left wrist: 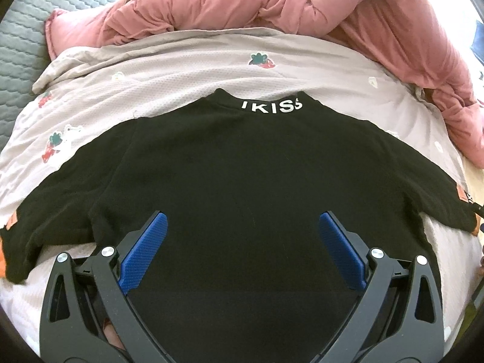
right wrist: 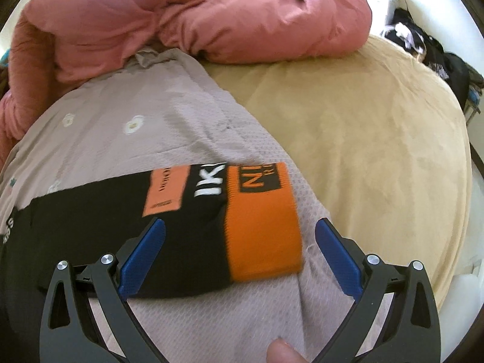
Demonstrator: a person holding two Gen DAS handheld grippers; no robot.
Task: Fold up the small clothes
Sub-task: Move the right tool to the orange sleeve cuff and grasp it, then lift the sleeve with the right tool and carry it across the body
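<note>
A small black sweater (left wrist: 236,166) lies flat, back up, on a light strawberry-print sheet (left wrist: 169,69). Its collar carries white letters (left wrist: 271,106) and points away from me. Both sleeves spread out sideways. My left gripper (left wrist: 242,224) is open and empty above the lower middle of the sweater. In the right wrist view the sweater's right sleeve (right wrist: 127,211) ends in an orange cuff (right wrist: 261,224) with an orange patch (right wrist: 165,190). My right gripper (right wrist: 240,227) is open and empty, its blue pads (right wrist: 142,257) straddling the sleeve end and cuff.
A bunched pink quilt (left wrist: 272,9) lies along the far side of the sheet and also shows in the right wrist view (right wrist: 169,15). A tan blanket (right wrist: 363,139) covers the bed to the right. A grey quilted cover (left wrist: 27,39) is far left. Dark clutter (right wrist: 423,48) sits far right.
</note>
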